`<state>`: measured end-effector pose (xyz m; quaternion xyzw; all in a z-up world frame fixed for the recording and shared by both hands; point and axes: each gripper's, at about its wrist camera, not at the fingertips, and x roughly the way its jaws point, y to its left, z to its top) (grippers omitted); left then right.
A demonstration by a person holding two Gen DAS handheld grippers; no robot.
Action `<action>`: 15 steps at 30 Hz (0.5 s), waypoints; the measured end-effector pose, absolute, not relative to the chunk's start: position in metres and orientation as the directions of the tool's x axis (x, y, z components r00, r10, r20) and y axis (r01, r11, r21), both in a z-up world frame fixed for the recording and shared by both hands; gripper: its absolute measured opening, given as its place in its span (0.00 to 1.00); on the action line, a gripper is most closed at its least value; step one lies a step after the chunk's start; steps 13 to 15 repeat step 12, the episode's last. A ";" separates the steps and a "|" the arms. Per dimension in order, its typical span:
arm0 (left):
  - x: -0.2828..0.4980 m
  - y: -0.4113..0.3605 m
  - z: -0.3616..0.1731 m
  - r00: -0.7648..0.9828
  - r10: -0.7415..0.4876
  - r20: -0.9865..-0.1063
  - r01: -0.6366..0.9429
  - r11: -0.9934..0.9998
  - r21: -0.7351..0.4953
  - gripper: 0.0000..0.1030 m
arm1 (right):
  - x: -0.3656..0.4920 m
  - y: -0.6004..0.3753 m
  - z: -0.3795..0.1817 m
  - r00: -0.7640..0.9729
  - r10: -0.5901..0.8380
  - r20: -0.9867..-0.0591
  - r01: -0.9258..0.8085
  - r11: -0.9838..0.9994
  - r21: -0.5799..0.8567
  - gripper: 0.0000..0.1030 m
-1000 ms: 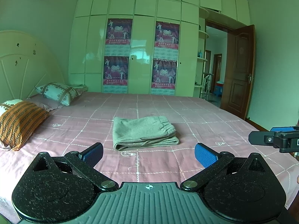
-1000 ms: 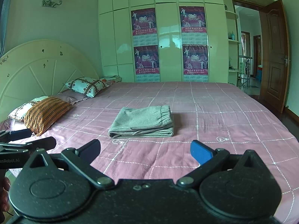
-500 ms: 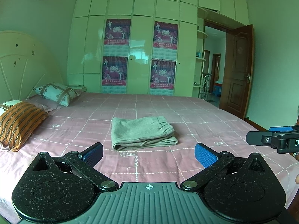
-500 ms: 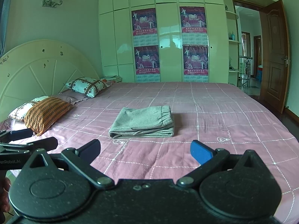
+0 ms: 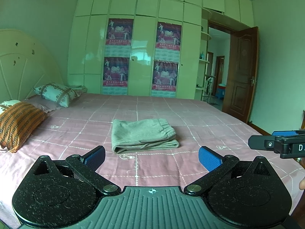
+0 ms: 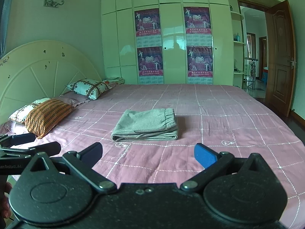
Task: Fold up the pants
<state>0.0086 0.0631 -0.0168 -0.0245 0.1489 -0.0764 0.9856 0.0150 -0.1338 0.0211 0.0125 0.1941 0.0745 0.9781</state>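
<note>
Left wrist view: the left gripper (image 5: 151,157) is held above the near edge of the pink checked bedspread (image 5: 200,118), its blue-padded jaws spread wide and holding nothing. The grey pants (image 5: 143,135) lie ahead of it near the middle of the bed as a compact folded rectangle, elastic waistband on the right, folded edge toward the cameras, well apart from both grippers. The right gripper (image 5: 274,143) enters at the right edge of this view; in its own view the right gripper (image 6: 148,154) also shows its jaws wide apart and empty, with the pants (image 6: 145,125) centred beyond them. Two pillows (image 6: 63,105) rest against the headboard at left, clear of the garment.

Judged from the tidy layered stack, the folding appears complete and the step in hand is retreat or final inspection. To do it well, both grippers are best kept apart from the cloth and withdrawn without brushing the near folded edge, since soft knit layers slide easily. Any correction should press the top layer flat rather than re-pinch it.
</note>
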 end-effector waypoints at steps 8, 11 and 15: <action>0.007 0.066 -0.019 0.957 -0.112 -0.267 0.102 0.993 -0.052 1.00 | 0.016 -0.134 0.021 0.913 0.152 -0.379 -0.142 0.988 0.052 0.94; 0.008 0.067 -0.019 0.952 -0.134 -0.274 0.121 0.991 -0.065 1.00 | 0.016 -0.135 0.021 0.912 0.152 -0.380 -0.143 0.988 0.053 0.94; 0.008 0.067 -0.019 0.951 -0.141 -0.276 0.125 0.989 -0.074 1.00 | 0.016 -0.135 0.021 0.912 0.152 -0.380 -0.142 0.988 0.054 0.94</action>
